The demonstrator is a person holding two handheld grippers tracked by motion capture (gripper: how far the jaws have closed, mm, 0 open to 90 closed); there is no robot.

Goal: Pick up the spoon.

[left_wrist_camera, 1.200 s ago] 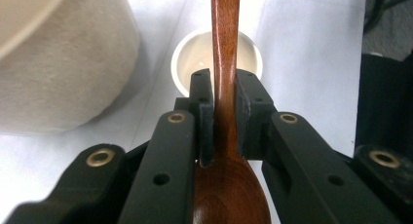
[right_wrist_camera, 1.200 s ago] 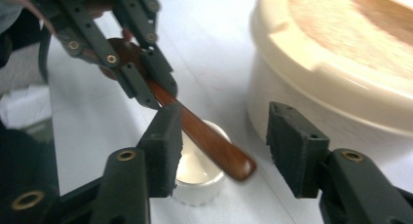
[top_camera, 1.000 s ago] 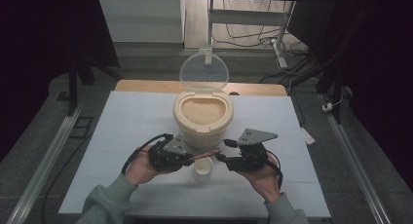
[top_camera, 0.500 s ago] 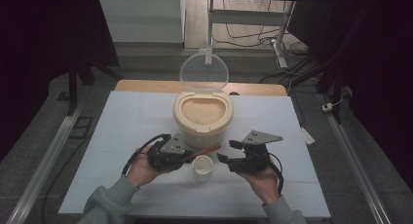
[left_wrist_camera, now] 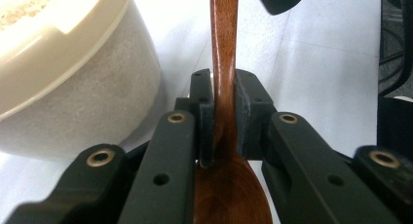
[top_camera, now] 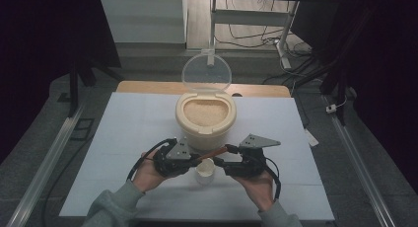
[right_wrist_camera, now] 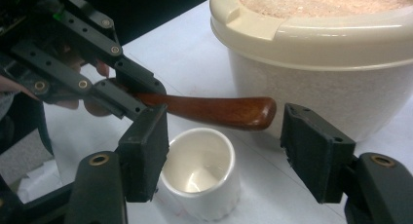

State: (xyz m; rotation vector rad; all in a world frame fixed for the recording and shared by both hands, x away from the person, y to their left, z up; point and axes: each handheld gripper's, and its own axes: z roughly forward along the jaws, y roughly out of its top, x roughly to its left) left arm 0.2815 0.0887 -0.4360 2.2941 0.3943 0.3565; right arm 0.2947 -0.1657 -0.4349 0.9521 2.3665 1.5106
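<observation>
The room is dim and its edges fall into near black; light falls from above onto the pale table point(top_camera: 123, 138), which glares white in the gripper views. The spoon point(left_wrist_camera: 224, 63) up close is soft with blur, and the tub point(right_wrist_camera: 316, 63) casts a faint shadow.

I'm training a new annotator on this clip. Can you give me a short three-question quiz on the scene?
1. True or false: the left tool is shut on the spoon.
2. What stands below the spoon's handle, between the two tools? A) a white cup B) a plate C) a fork
3. Is the tub of grain open or covered, and where is its lid?

Key
1. True: its pads clamp the spoon's neck.
2. A: the cup is empty and upright on the table.
3. Open: the clear lid stands up behind it. The right tool is open and grips nothing.
</observation>
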